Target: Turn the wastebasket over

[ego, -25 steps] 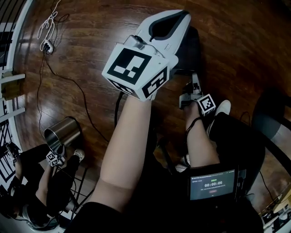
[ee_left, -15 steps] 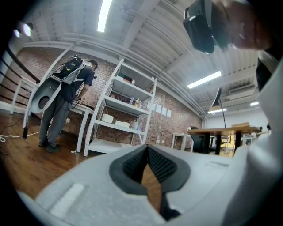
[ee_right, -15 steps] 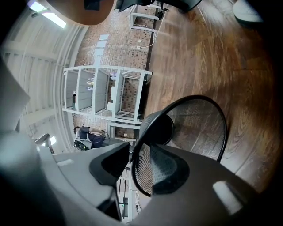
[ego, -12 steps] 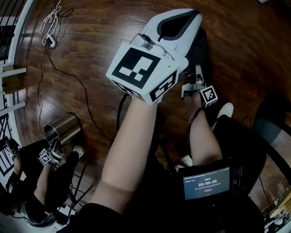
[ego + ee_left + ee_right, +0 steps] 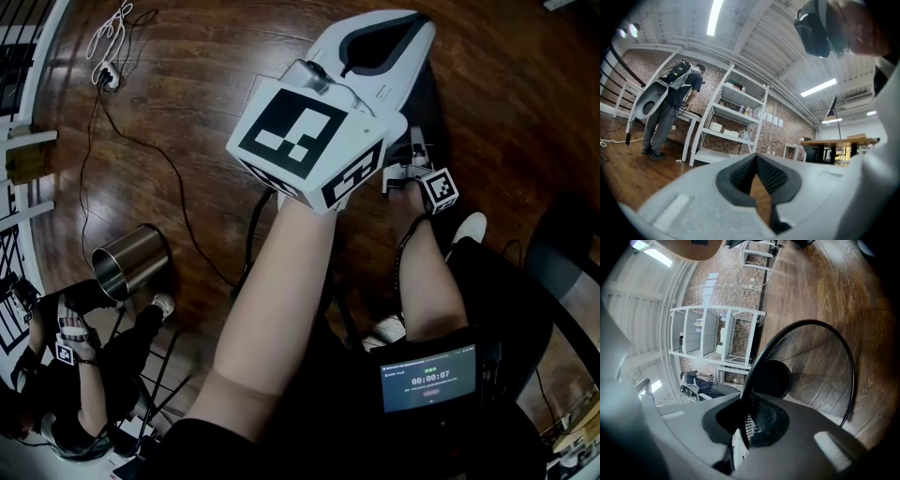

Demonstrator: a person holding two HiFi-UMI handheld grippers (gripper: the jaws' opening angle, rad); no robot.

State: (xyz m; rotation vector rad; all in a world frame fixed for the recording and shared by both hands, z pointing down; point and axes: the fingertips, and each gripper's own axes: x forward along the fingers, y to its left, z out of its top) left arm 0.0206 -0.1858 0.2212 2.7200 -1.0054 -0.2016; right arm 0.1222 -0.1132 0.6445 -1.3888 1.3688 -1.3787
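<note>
The right gripper's (image 5: 743, 404) jaws have just closed on the near rim of the black, round wire-mesh wastebasket (image 5: 813, 357). The left gripper's (image 5: 757, 157) jaws sit together, empty.

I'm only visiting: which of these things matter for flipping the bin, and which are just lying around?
For the job:
black mesh wastebasket, on its side
right gripper, jaws just closed on its rim

Just lying about:
shiny metal can
white cable
white shelves
</note>
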